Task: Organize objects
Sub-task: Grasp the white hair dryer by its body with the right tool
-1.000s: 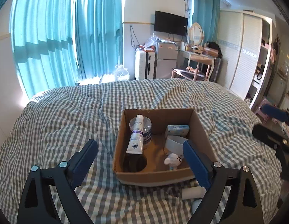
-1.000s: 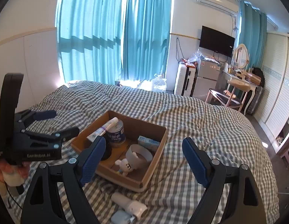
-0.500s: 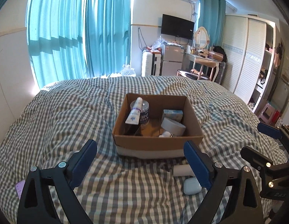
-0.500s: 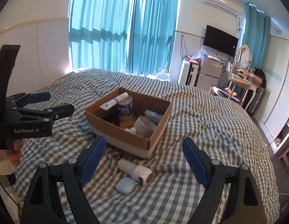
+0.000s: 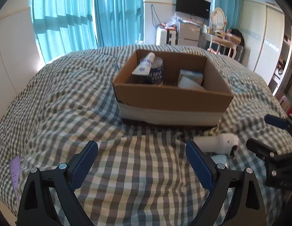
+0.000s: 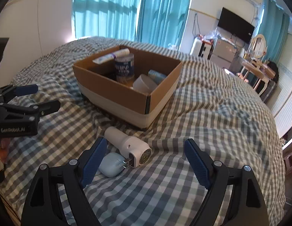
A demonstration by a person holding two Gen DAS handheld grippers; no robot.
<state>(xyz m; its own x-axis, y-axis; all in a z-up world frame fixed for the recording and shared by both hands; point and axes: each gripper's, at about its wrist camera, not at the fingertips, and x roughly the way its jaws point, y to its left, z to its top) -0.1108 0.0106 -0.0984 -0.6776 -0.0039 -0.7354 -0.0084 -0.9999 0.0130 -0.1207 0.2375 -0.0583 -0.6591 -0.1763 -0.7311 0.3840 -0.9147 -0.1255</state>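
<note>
The only clearly readable text is "GenRobot.AI", printed in pale letters on the black body of the left gripper (image 6: 30,98) at the bed's left edge, while the print on the dark jar (image 6: 124,68) in the cardboard box (image 6: 115,92) is too blurred to read.

Bright daylight through curtains (image 6: 108,9); slight motion blur; fisheye-warped, vignetted edges.

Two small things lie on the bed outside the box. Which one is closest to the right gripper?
The pale blue rounded case, right beside the right gripper's left finger. The white cylindrical device lies just beyond it, toward the cardboard box.
</note>
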